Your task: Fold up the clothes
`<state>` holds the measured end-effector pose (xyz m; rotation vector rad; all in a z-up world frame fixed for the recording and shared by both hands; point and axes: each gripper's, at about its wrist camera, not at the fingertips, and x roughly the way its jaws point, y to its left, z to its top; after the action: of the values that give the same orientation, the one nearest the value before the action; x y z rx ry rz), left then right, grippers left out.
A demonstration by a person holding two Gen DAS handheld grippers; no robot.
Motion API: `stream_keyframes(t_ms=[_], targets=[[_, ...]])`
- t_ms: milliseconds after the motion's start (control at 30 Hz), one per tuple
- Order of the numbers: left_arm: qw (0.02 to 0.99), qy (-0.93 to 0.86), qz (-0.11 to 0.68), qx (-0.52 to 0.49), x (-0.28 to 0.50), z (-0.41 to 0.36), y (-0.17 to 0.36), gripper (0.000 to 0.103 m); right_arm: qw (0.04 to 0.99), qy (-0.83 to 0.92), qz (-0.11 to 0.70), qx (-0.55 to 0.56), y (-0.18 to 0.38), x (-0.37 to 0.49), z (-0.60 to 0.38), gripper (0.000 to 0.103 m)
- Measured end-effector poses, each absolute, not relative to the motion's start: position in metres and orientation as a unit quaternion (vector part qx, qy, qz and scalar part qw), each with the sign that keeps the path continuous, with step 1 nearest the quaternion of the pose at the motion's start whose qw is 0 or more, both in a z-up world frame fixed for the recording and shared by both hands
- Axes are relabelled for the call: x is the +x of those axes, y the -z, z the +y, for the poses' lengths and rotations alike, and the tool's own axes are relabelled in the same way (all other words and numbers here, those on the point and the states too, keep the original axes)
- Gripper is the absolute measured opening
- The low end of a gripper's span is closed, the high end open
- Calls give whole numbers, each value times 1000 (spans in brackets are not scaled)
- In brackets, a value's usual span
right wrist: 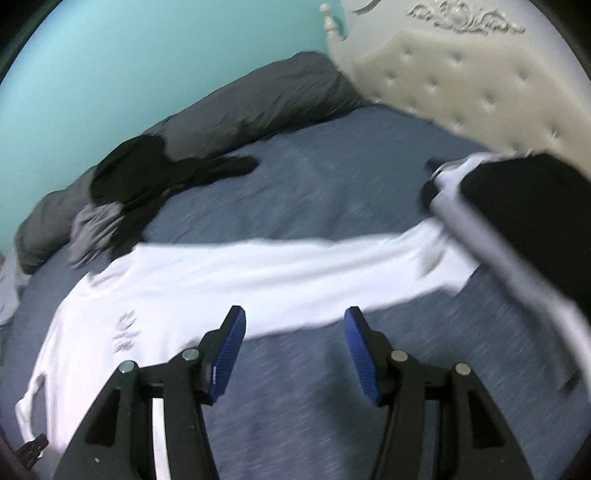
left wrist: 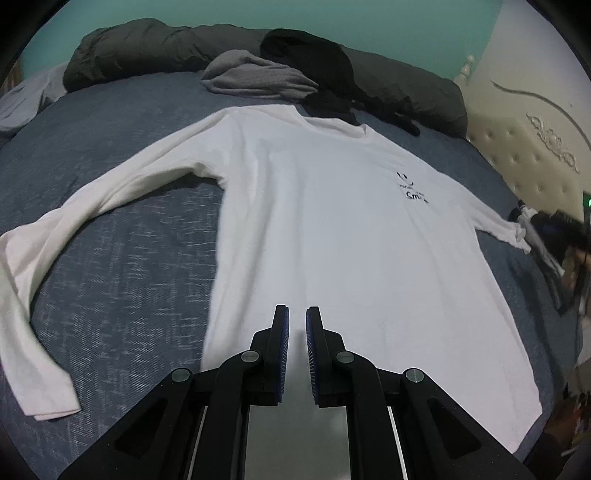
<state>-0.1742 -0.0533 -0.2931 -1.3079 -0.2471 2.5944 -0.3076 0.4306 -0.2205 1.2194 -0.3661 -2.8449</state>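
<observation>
Your blue-grey bed (left wrist: 122, 280) carries a white long-sleeved shirt (left wrist: 332, 229) spread flat, chest print up, both sleeves stretched outward. Your left gripper (left wrist: 297, 314) hovers over the shirt's hem with its jaws nearly pressed together on nothing, while your right gripper (right wrist: 293, 317) stands spread and empty near one sleeve. Farther back lie a grey garment (left wrist: 255, 75), a black garment (left wrist: 314, 70) and a dark rolled quilt (left wrist: 147, 51) against the teal wall (left wrist: 295, 14), beside the tufted headboard (left wrist: 524, 155).
</observation>
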Motion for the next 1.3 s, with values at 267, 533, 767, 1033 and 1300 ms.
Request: stream_keyframes(t_ms=[267,533,767,1033,1300], targets=[[65,-891,-91,-441,-148,-99,283,10,93,890,-154,418,261,-256,327,57],[-2,-888,-95,-449,-120,-156,272,10,172,874,-147,431,269,-214,238,57],[-46,-880,-80,-466,-99,-190,275,10,199,869,-150,427,276,-185,202,58],[-65,-870,-75,-484,-94,-212,286,10,209,861,-170,431,287,-183,189,58],[-58,-867,-80,-488,-103,-219,292,10,216,858,-173,434,295,-188,186,58]])
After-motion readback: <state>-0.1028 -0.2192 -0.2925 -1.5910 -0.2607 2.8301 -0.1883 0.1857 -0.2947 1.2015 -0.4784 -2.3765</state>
